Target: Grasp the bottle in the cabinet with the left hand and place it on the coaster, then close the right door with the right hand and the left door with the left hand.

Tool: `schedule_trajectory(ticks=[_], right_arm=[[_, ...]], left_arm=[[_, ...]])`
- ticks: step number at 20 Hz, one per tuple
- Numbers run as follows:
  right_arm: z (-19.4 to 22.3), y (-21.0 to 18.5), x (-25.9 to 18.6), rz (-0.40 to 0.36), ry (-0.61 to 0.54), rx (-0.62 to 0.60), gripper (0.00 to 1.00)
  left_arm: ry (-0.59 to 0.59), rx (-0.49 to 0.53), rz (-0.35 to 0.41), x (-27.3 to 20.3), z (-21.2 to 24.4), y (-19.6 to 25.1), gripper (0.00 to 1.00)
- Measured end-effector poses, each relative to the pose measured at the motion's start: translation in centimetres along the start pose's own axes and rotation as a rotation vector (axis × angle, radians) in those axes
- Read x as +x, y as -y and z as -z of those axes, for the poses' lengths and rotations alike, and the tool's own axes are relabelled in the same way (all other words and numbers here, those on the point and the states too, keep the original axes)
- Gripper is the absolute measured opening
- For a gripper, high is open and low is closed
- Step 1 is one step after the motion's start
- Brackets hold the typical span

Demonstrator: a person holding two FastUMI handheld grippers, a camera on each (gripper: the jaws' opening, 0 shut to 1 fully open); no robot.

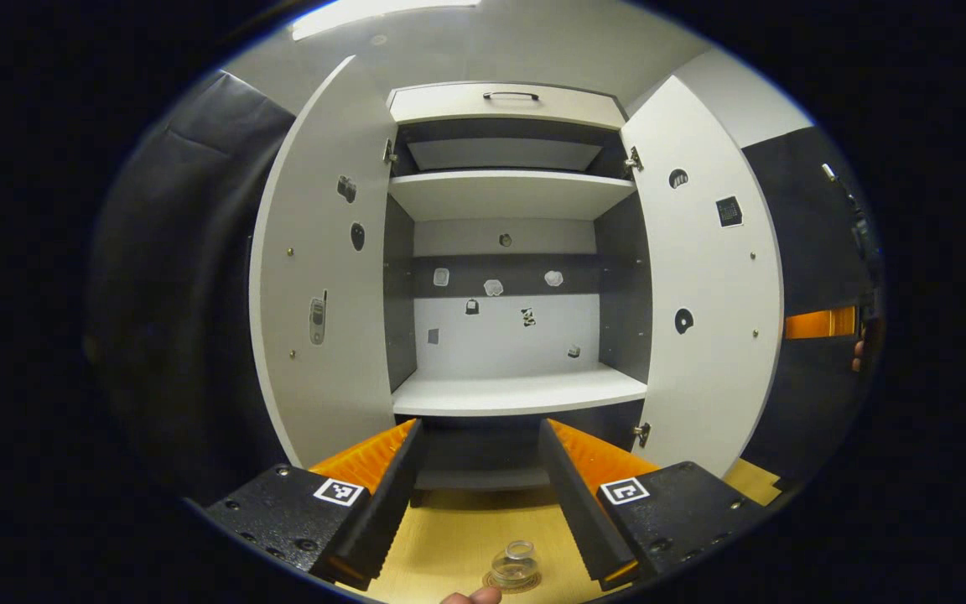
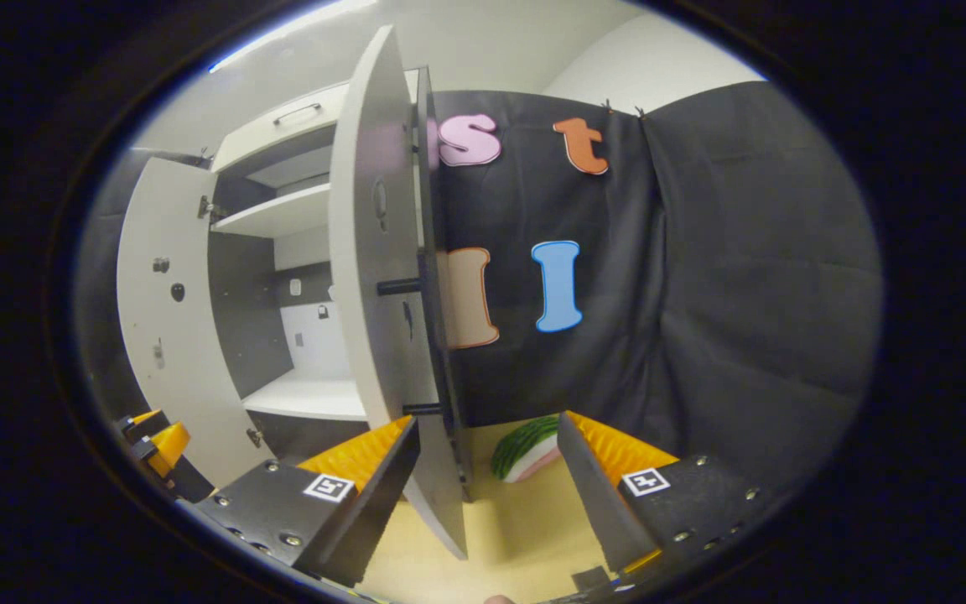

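Both tools released: left tool (image 1: 479,495) above bottle (image 1: 515,564) on coaster (image 1: 491,582), right tool (image 2: 487,486) straddling right door (image 2: 382,277) edge.

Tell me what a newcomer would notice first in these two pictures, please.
Probably the white cabinet, centre of the left gripper view, both doors wide open and its shelves bare. Next, the small clear bottle on a coaster at the bottom edge, between the open left gripper fingers.

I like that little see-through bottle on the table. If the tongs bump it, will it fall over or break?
Probably not tip easily: the bottle looks short and squat, sitting upright on its coaster. It looks clear like glass or hard plastic, so it may be slippery, perhaps breakable. It looks small, so likely light and easy to slide.
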State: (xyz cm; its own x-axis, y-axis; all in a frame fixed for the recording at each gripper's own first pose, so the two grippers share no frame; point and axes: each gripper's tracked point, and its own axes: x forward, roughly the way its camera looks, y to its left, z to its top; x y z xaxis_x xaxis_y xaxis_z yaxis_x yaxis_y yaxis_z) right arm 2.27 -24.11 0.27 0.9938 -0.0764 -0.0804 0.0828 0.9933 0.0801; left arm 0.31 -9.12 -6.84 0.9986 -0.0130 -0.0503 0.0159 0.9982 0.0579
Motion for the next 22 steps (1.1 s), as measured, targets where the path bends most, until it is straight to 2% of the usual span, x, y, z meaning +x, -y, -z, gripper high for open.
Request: schedule_trajectory(ticks=[6,11,19,22], right_arm=[[-0.2,-0.8,1.3,-0.046,0.0,0.008,1.0],[-0.3,-1.6,1.3,-0.052,0.004,-0.04,0.98],[0.5,-8.8,2.2,-0.203,0.009,-0.054,0.98],[0.8,-11.0,3.0,-0.222,0.005,-0.053,0.98]], left_arm=[[-0.034,-0.014,-0.041,0.2,0.5,-1.6,0.87],[-0.049,-0.023,-0.062,0.0,0.8,-3.1,0.87],[-0.032,-0.014,-0.05,-0.6,-0.2,-4.3,0.87],[-0.025,-0.014,-0.057,-0.7,-0.4,-5.1,0.88]])
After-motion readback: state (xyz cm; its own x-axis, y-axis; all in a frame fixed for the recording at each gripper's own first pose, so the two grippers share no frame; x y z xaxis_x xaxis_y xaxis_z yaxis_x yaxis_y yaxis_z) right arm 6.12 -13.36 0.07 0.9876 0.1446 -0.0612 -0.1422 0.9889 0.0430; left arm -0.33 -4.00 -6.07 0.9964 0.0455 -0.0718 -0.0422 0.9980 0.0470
